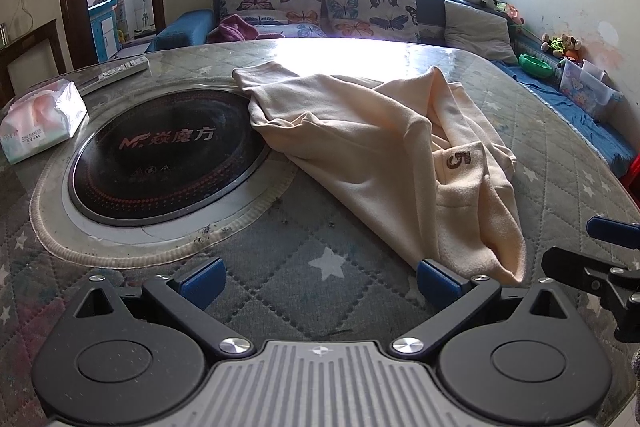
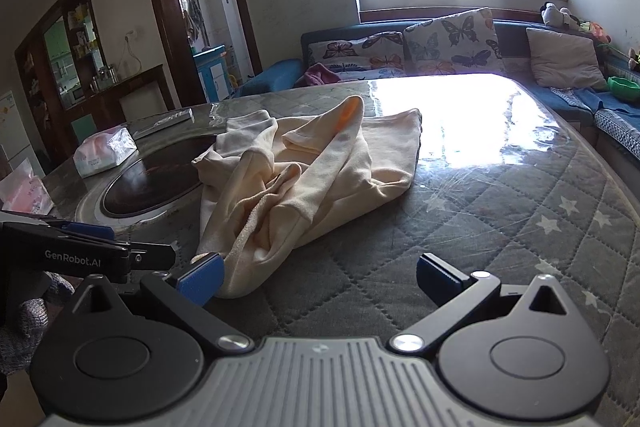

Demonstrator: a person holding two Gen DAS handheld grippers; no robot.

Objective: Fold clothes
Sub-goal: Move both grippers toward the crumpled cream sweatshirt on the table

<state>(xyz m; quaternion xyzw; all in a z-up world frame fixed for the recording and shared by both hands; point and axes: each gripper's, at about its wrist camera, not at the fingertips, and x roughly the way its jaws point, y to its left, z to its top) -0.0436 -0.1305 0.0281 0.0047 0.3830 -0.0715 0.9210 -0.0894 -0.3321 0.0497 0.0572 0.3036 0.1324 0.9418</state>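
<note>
A living room with a sofa [image 1: 280, 15] under a bright window; in front of me, a table [image 1: 320, 291] under a quilted, star-printed cover with a round black cooktop [image 1: 168, 155] set into it. From the left wrist view, the cream garment [image 1: 360, 147] lies crumpled across the table, one end over the cooktop's rim, a patch with a "5" showing on a fold; my left hand-held gripper [image 1: 318, 281] stands wide with nothing between its pads, its right pad just beside the garment's near corner; a tissue pack [image 1: 42, 123] and a remote [image 1: 120, 69] sit to the far left. From the right wrist view, the same garment [image 2: 304, 167] is bunched and twisted, not flat or squared; my right hand-held gripper [image 2: 320, 279] is also wide, its left pad at the near hem. I judge the garment is not folded; I'd say each side wants a hold on a near corner to spread it. Window glare washes out the far tabletop; I can't tell sleeves from legs in the bunching, nor whether that pad touches cloth.
</note>
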